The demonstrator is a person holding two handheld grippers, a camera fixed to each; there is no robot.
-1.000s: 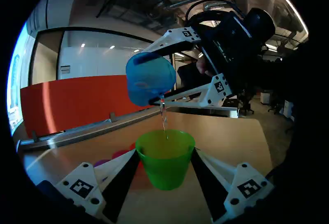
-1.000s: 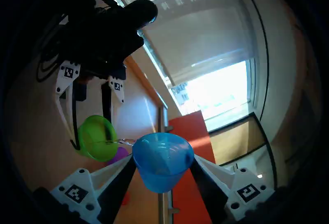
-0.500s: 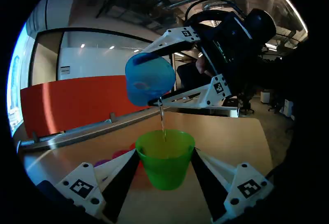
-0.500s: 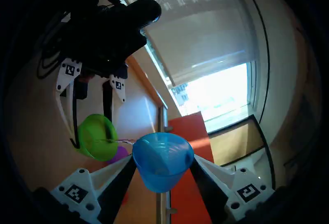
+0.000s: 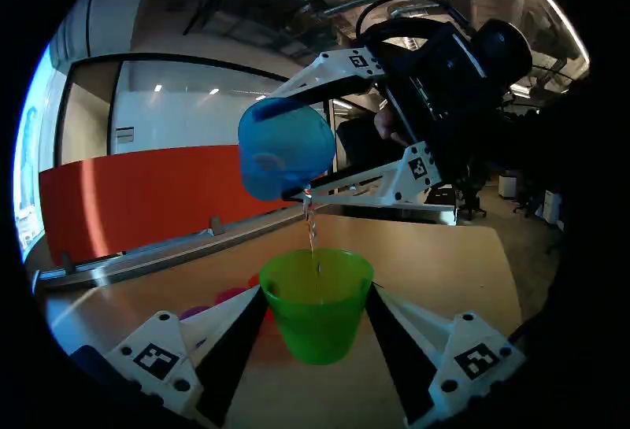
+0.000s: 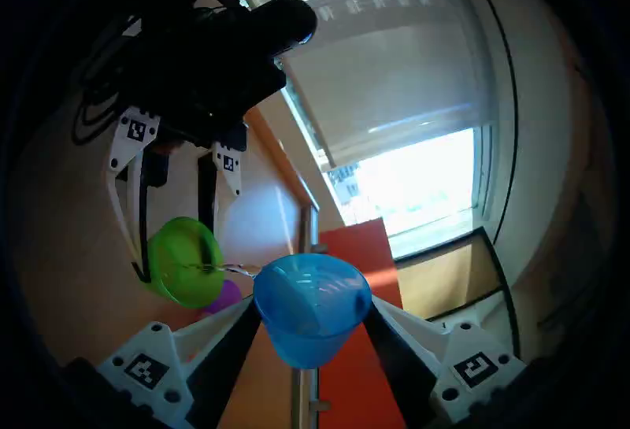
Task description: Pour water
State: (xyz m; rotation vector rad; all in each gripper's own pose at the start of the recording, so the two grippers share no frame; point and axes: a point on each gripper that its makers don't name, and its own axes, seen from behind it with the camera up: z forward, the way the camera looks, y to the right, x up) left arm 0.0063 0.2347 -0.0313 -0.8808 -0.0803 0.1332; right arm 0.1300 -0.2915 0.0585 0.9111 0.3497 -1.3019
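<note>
Wooden bench (image 5: 441, 256) in an office, with an orange partition (image 5: 134, 193) along its far edge and glass walls behind that. The right gripper view also catches a bright window (image 6: 409, 185) with a blind (image 6: 386, 75) pulled partway down.

Left tool (image 5: 316, 295) is clamped on a green cup (image 5: 316, 327), one finger pressed on each side. The cup is upright with its mouth up. Honestly can't tell if its base sits on the bench or hangs just over it.

Right tool (image 6: 313, 305) has a blue cup (image 6: 313, 323) pinched between both fingers the same way. In the left gripper view that blue cup is tipped well over, right above the green one. The two cups are apart, not touching. A thin stream of water (image 5: 310, 228) drops from the blue cup's lower lip straight into the green cup's mouth.

A purple cup (image 6: 228, 294) peeks out just beside the green one in the right gripper view. In the left gripper view a few pink and purple bits sit on the bench behind the left finger, too hidden to make out much.
</note>
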